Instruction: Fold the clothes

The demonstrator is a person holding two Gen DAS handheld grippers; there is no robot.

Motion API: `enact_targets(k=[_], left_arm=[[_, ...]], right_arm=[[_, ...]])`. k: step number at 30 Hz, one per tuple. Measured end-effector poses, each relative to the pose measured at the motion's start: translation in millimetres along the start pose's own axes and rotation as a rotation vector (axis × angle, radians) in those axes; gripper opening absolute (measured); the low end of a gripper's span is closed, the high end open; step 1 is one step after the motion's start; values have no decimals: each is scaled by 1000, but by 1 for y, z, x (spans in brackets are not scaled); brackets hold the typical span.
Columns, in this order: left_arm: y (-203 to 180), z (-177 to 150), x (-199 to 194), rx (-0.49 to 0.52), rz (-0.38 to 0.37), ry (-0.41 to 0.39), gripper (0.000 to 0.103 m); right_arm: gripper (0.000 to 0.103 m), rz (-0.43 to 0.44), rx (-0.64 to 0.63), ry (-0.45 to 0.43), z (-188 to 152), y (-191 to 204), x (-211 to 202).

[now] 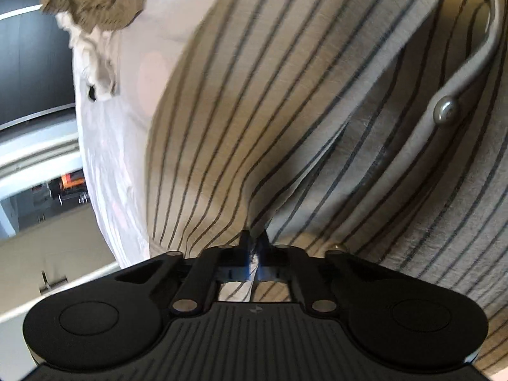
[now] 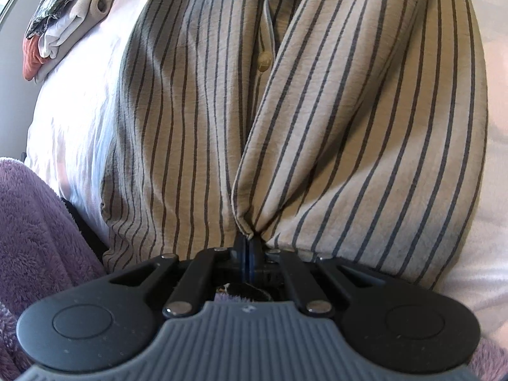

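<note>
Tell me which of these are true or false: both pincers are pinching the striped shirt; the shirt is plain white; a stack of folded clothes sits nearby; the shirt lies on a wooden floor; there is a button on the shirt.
1. Both pincers pinch the striped shirt. True: the left gripper and the right gripper are each shut on a fold of its cloth.
2. The shirt is plain white. False: it is tan with dark stripes.
3. Folded clothes sit nearby. True: a stack of folded clothes lies at the upper left in the right wrist view.
4. The shirt lies on a wooden floor. False: it lies on a white sheet.
5. The shirt has a button. True: a pale button shows at its front opening.
</note>
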State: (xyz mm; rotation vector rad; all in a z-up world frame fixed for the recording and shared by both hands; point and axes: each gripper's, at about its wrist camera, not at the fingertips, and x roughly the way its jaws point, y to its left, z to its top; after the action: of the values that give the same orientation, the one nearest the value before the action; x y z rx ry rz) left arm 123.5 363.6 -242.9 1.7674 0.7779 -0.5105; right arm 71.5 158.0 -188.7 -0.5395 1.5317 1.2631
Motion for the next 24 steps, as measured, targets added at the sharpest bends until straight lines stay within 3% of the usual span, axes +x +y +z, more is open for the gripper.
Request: enact_targets(k=[11, 17, 19, 21, 22, 24], left_arm=[[-22, -14, -22, -69, -4, 62, 0], [-17, -7, -6, -270, -43, 60, 4], [-8, -12, -13, -346, -47, 59, 13], [2, -22, -27, -433, -54, 60, 26], [6, -27, -35, -478, -51, 64, 27], [12, -39, -53, -595, -44, 90, 29]], right_arm=[[3, -107, -23, -28, 9, 18, -17], [4, -114, -9, -23, 10, 20, -12], [6, -110, 0, -27, 11, 18, -17], [17, -115, 2, -44, 12, 18, -27], [32, -119, 2, -55, 12, 19, -33], [38, -129, -7, -84, 15, 19, -47]])
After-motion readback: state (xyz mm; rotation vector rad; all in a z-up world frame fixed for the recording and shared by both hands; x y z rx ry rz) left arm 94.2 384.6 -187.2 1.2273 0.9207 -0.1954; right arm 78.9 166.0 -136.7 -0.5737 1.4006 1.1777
